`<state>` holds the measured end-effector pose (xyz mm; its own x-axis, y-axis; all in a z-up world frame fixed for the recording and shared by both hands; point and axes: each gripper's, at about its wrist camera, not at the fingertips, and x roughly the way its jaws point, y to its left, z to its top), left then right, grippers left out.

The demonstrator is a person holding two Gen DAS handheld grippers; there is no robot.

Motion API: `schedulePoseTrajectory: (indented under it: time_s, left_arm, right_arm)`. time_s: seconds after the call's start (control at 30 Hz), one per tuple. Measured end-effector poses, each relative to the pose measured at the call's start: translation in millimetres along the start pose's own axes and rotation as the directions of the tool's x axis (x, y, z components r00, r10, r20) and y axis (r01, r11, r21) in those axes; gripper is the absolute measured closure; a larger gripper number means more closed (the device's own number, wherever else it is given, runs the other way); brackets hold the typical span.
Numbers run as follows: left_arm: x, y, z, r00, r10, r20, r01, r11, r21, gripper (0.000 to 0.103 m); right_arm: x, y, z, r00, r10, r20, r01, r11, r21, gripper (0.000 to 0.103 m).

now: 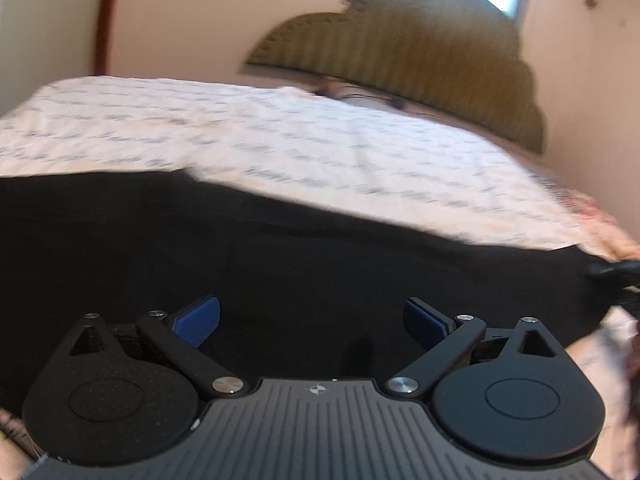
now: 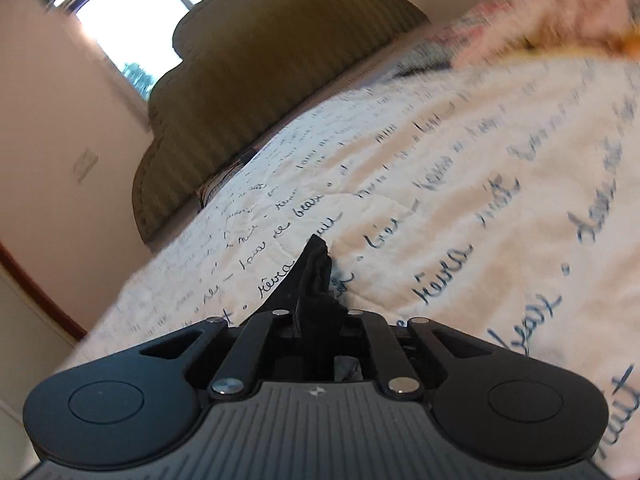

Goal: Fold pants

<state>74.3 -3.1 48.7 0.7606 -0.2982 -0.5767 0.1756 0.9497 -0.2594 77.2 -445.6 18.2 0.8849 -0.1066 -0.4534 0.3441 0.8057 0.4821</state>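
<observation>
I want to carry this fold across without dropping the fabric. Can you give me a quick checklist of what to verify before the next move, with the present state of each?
1. Right hand-held gripper shut on the black pants: ok, a bunch of dark cloth sticks out from between its closed fingers.
2. Left hand-held gripper holding the pants: not ok, its blue pads stand wide apart over the cloth.
3. Pants spread flat: cannot tell, only a broad dark stretch shows, blurred.
4. Bedspread ahead of the right gripper free for laying the fold: ok in the part that shows.
5. Fluffy item at the far corner clear of the path: cannot tell.
</observation>
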Motion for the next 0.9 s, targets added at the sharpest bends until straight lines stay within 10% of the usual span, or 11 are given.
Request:
schedulePoseTrajectory:
  time_s: [0.2, 0.33, 0.53, 0.7, 0.9]
  left_arm:
    - [34.1, -80.2, 67.1, 0.959, -0.281, -0.046, 0.28, 0.96, -0.02, 0.004]
    - [96.4, -135.3, 87.6, 0.87, -0.446, -0.208, 0.427, 0.894, -0.134, 0.005]
    - [173.7, -212.3, 77.3, 0.748, -0.501, -0.436, 0.46, 0.864, -0.204, 0.007]
    - [198.4, -242.6, 66.2, 0.751, -0.43, -0.502, 0.432, 0.894, -0.118, 0.01]
    - [227.6, -223.2, 64.6, 0.778, -0.342, -0.528, 0.292, 0.94, -0.179, 0.058]
  right_arm:
    - [-0.8, 61.5, -43.7, 0.997, -0.06, 0.055, 0.079, 0.892, -0.445, 0.098]
    - [-5.5, 73.1, -49.2, 0.996, -0.046, 0.081, 0.081, 0.861, -0.502, 0.098]
    - [-13.8, 79.9, -55.5, 0.993, 0.002, 0.115, 0.062, 0.834, -0.548, 0.098]
    - [-17.2, 90.8, -63.7, 0.992, 0.046, 0.117, 0.036, 0.786, -0.617, 0.097]
    - [-20.9, 90.7, -64.3, 0.991, 0.087, 0.105, -0.003, 0.781, -0.624, 0.086]
